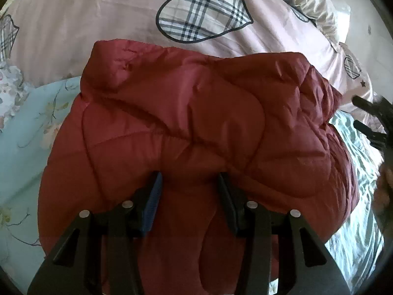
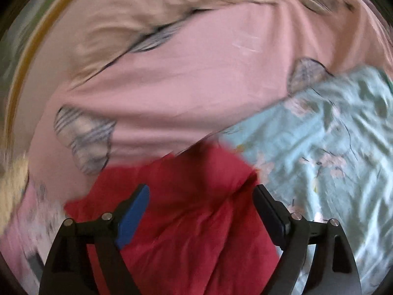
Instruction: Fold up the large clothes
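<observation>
Directly beneath your left gripper [image 1: 189,186], the red quilted jacket [image 1: 186,127] lies bundled on the bed, its padded bulk filling the space between the spread fingers, which bracket a ridge of fabric without visibly pinching it. From that gripper the jacket runs forward and out to both sides, its long axis lying crosswise to the fingers, with the far hem folded up against the pink duvet [image 1: 81,17].

Your right gripper [image 2: 201,209] hovers at the garment's other end, jaws wide apart and holding nothing, with a corner of red fabric under and between the fingers; heavy blur in the right wrist view hides whether they touch it. In the left wrist view that gripper appears at the far right edge, just off the jacket's right side.

Judging by this, the left gripper is the better seated of the two, well over the body of the jacket, while the right stands at its edge. Any coming fold likely turns on that crosswise lie.

Beyond the jacket, the light blue floral sheet [image 2: 326,147] spreads on either side, and the pink duvet with plaid hearts [image 1: 203,12] fills the far ground.
</observation>
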